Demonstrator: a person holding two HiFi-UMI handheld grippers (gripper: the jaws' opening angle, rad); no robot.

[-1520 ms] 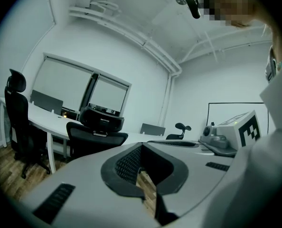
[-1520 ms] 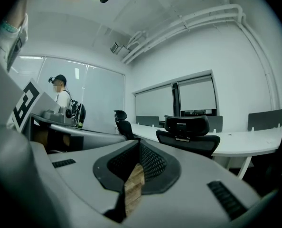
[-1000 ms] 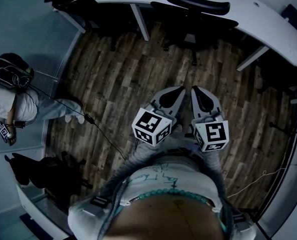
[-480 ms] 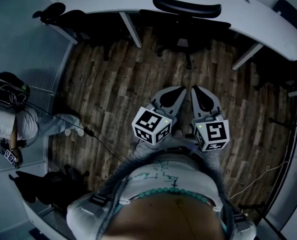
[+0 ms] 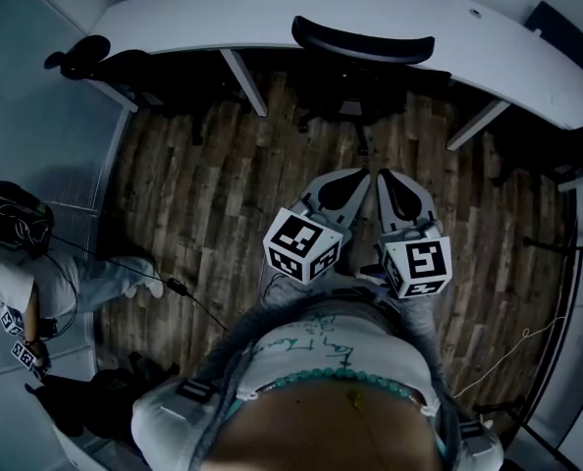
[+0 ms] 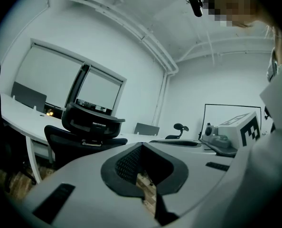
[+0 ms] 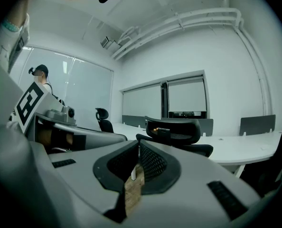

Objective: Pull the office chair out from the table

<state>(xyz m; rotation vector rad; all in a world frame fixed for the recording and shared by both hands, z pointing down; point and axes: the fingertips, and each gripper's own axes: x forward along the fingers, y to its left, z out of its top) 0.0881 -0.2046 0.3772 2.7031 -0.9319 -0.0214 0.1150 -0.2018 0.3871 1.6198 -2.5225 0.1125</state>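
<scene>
Left gripper (image 5: pixel 357 178): held low in front of the person's waist and pointing forward toward the table, about level. Its jaws are pressed together tip to tip, and only floor planks show through the slit behind the tips.
Right gripper (image 5: pixel 383 178): just beside the left one and roughly parallel to it, tipped slightly downward. Its jaws are closed with nothing held.
Marker cubes: the left cube (image 5: pixel 301 246) and the right cube (image 5: pixel 418 267) sit at the near ends of the grippers, close to the person's light shirt (image 5: pixel 321 361).
Office chair (image 5: pixel 363 41): black, pushed in at the middle of the table. Its backrest top lies against the near table edge, and its seat and base sit in shadow underneath. It is straight ahead of both grippers, well apart from them and untouched.
Table (image 5: pixel 272 8): white and curved, running across the top of the head view.
Table legs: one slanted white leg (image 5: pixel 243 82) stands left of the chair and another (image 5: pixel 477 126) stands right of it.
Between grippers and chair: a stretch of wooden plank floor (image 5: pixel 213 175).
Second chair (image 5: pixel 85 57): dark, at the table's left end.
Other person (image 5: pixel 17 263): stands at the far left, off the path to the chair.
Cable (image 5: pixel 188 297): runs across the floor from that person toward the grippers' left side.
</scene>
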